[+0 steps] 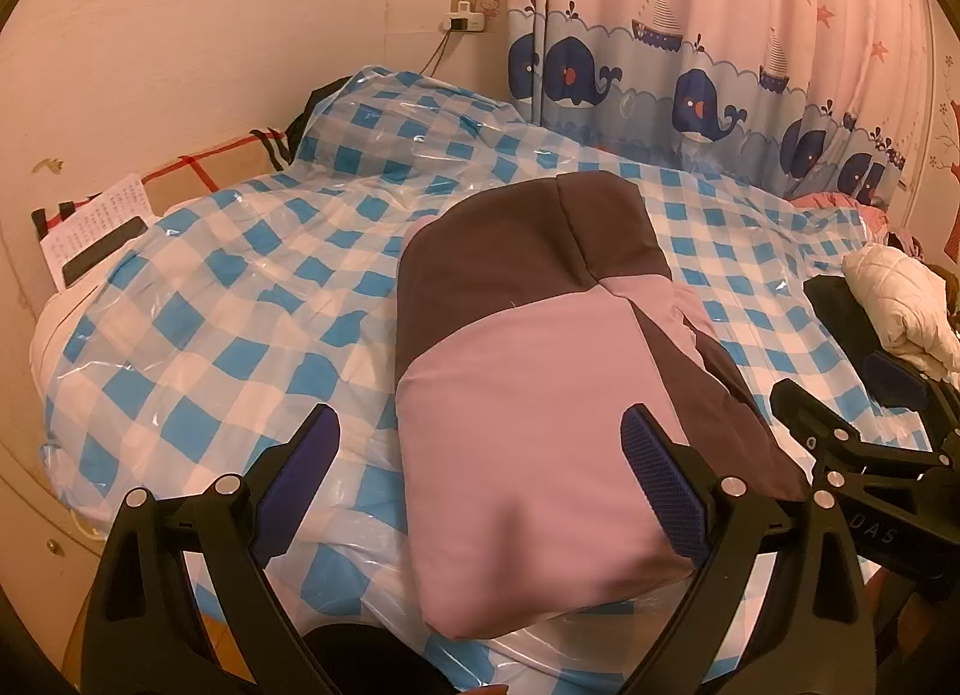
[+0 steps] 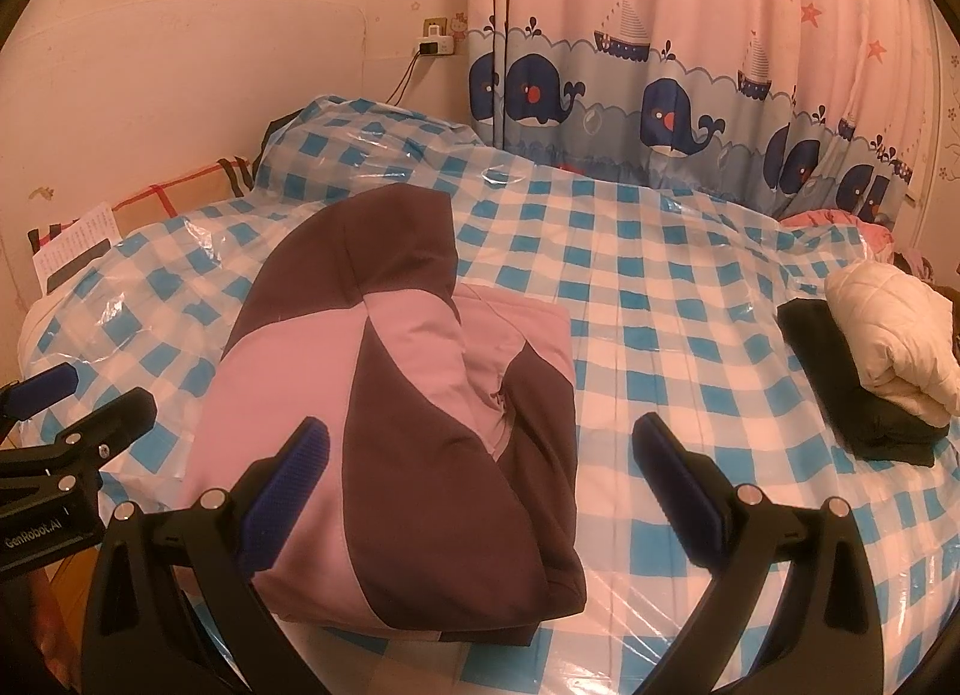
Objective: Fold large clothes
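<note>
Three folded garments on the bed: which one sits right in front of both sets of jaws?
The pink-and-brown jacket, folded at the bed's near edge. The cream puffer and the black garment it rests on are stacked apart, far off on the right side.

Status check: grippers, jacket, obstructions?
Left gripper open, right gripper open, both empty. Pink-and-brown jacket folded on bed. Folded stack off right, nothing blocking.

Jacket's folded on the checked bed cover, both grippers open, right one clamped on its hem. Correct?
Not quite. The right gripper is clamped on nothing: the right wrist view shows its jaws spread wide above the pink and brown jacket. The rest holds: the jacket lies folded on the checked bed cover, and the left gripper is open too.
</note>
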Motion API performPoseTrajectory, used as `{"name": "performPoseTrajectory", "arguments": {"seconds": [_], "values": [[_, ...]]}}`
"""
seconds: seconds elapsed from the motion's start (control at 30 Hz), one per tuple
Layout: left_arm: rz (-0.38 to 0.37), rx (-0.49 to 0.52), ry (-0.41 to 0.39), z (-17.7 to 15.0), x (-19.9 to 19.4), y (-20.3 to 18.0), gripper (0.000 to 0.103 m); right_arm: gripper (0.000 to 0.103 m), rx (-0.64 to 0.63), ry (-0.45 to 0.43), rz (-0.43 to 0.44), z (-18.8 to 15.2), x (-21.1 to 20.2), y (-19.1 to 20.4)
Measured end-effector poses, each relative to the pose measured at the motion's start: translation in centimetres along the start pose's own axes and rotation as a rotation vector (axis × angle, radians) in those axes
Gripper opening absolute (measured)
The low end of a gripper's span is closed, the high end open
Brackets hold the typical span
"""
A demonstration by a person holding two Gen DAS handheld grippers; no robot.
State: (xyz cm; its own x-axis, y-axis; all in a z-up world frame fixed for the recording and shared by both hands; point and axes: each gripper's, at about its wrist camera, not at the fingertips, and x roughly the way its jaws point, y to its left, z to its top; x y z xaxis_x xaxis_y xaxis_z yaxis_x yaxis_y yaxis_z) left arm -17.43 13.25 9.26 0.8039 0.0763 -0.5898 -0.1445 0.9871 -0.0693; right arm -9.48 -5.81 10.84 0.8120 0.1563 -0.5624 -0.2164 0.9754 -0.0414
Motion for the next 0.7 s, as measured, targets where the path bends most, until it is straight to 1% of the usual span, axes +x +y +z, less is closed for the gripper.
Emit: {"name": "performPoseTrajectory", "arguments": {"seconds": [0.7], "values": [[0.001, -0.001, 0.0, -0.06, -0.09, -0.17, 0.091, 0.097, 0.0, 0.001, -0.002, -0.05, -0.24, 0.26]]}}
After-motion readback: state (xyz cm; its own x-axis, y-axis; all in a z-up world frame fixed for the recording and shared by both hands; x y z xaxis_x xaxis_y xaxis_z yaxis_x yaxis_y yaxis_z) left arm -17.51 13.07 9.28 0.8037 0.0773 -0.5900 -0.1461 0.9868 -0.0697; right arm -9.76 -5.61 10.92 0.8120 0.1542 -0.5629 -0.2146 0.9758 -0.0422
